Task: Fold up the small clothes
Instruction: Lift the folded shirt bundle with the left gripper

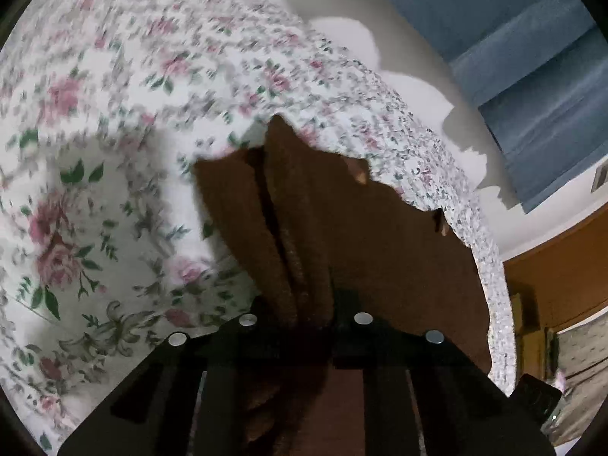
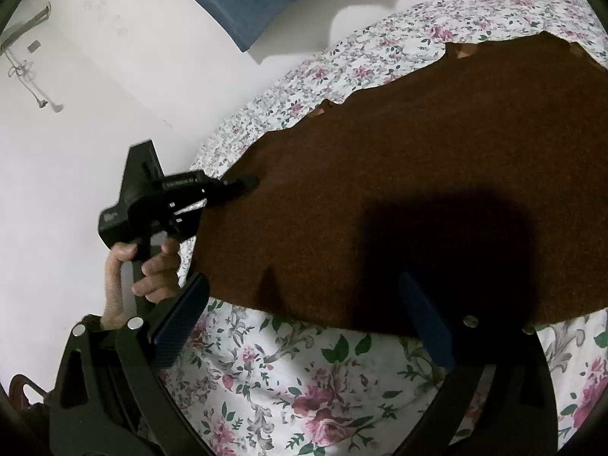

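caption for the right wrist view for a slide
Right gripper open over a brown garment on the floral bedsheet, left gripper shut on the cloth's far edge.

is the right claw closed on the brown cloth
No, the right claw stands wide open over the near edge of the brown cloth.
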Demonstrator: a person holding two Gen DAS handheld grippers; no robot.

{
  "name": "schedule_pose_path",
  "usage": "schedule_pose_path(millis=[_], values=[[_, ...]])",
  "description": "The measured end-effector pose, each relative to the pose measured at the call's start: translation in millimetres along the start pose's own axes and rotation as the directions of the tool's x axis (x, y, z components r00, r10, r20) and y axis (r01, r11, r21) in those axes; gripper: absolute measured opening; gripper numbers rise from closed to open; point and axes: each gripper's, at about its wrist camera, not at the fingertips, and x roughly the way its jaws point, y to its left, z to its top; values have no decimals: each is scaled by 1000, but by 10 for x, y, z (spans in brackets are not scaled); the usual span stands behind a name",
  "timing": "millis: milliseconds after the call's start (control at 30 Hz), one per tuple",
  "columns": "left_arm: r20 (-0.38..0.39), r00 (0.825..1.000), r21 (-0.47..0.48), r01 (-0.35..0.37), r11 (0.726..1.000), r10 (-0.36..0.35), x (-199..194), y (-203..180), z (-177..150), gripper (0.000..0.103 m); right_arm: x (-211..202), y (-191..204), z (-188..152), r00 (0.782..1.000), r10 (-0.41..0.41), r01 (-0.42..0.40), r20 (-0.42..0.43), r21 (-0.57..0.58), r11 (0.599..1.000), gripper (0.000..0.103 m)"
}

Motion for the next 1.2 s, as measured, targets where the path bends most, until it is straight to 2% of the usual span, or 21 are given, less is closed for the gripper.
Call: schedule_pose_path(millis=[267,367,467,567,800,933,1033,1200], values=[[34,994,88,-102,991,100,-179,-892,138,14,-206,-16,-15,1000,5,-5,-3,29,1000,100],[32,990,120,-143,982,140,-111,-1278,127,13,-448,-96,-20,1000,5,-4,-15,31,1000,100],[38,982,179,-190,965,186,10,-1700,62,12,-770,-191,-63,999,-35,35,-5,-12,999,99],[37,982,196,-187,963,184,130,-2038,-12,12,-1092,-351,-99,998,-68,68,13,-25,997,99],[29,983,269,-184,945,183,583,-2835,-310,11,-1945,-1051,-277,987,-103,89,123,114,990,100],[-3,981,292,-185,938,194,884,-3096,-504,11,-2191,-1349,-371,980,-115,85,165,180,980,100],[-6,975,306,-211,928,224,1105,-3242,-658,11,-2243,-1495,-419,978,-104,62,180,228,972,100],[-23,961,303,-254,918,274,1431,-3293,-821,12,-2237,-1510,-411,976,-99,56,195,211,976,100]])
